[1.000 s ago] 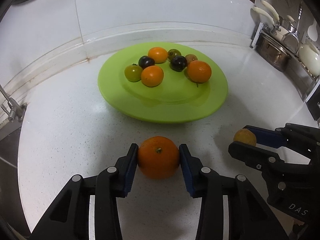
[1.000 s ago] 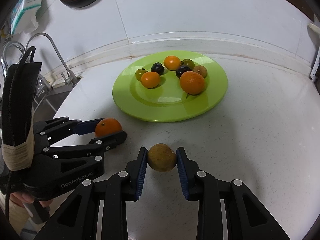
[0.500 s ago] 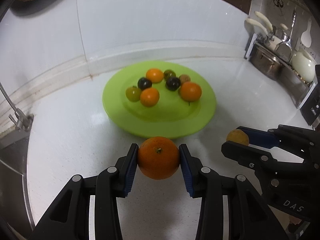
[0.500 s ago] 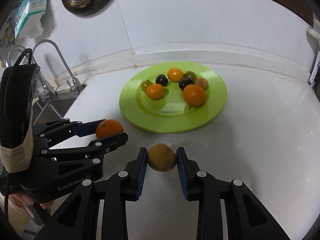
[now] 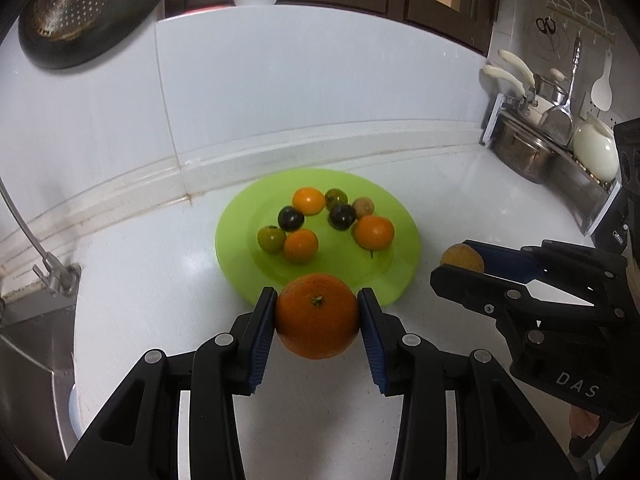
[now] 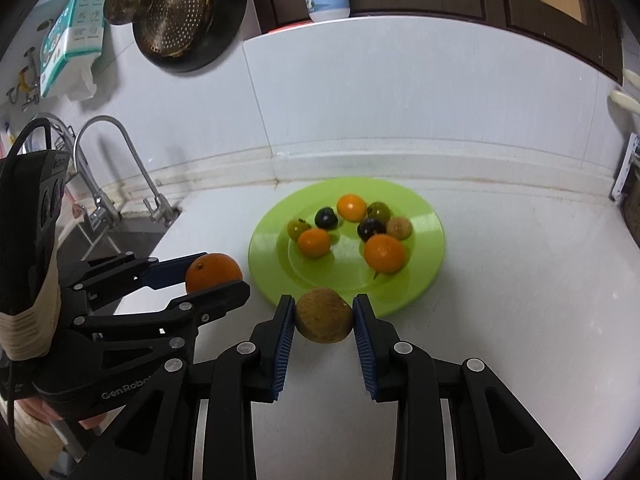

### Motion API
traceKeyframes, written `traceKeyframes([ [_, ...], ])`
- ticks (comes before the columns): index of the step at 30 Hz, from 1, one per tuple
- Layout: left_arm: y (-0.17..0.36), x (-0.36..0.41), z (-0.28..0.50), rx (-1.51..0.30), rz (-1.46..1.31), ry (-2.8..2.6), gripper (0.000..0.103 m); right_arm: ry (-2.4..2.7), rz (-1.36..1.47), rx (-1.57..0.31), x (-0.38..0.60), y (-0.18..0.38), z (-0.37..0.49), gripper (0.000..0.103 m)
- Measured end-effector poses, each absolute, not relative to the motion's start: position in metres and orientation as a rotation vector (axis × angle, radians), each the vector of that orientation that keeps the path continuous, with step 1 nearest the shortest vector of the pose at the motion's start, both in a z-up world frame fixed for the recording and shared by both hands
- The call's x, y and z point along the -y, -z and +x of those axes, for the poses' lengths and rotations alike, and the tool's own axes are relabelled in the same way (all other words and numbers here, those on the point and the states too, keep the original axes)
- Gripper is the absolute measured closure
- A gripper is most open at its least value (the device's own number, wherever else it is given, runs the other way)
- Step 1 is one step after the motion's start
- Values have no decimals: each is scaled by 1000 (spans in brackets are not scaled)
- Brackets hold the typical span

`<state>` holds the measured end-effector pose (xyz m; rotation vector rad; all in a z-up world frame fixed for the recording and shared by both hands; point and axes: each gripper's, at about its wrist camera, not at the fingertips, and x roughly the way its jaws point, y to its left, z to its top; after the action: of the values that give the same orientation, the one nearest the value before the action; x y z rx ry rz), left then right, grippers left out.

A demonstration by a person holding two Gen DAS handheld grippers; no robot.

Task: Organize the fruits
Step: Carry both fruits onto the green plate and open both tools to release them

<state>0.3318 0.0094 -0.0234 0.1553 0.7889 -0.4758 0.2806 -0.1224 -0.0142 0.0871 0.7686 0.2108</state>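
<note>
Orange fruit (image 5: 316,316) in the left gripper's (image 5: 317,322) jaws hides the green plate's (image 5: 236,248) near rim, while the right gripper (image 6: 324,320) clamps a brown fruit (image 6: 323,315).

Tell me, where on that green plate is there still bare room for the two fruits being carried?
The green plate is bare across its near half, in front of the large orange and small orange. The far half is crowded with a ring of small fruits.

A colander (image 6: 182,8) hangs on the wall; a faucet (image 6: 120,168) stands left; pots (image 5: 524,152) sit right.
</note>
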Motion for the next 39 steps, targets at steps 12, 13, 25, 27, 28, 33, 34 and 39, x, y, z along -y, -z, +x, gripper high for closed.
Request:
traceKeyframes([
  [12, 16, -6, 362, -749, 160, 482, 63, -211, 73, -733, 124, 4, 311, 72],
  [13, 17, -5, 366, -753, 157, 486, 63, -211, 72, -736, 125, 4, 315, 72],
  [25, 56, -3, 410, -852, 138, 487, 63, -203, 67, -807, 126, 33, 359, 72],
  [27, 63, -3, 414, -870, 132, 487, 62, -201, 66, -821, 126, 38, 363, 72],
  [28, 66, -4, 416, -880, 132, 487, 62, -201, 63, -830, 125, 42, 366, 72],
  [33, 76, -4, 422, -903, 131, 494, 62, -198, 66, -857, 124, 54, 373, 72],
  [34, 78, -5, 422, -907, 129, 498, 62, -199, 64, -860, 123, 56, 375, 72],
  [39, 81, -3, 422, -904, 135, 509, 60, -186, 60, -861, 122, 59, 380, 72],
])
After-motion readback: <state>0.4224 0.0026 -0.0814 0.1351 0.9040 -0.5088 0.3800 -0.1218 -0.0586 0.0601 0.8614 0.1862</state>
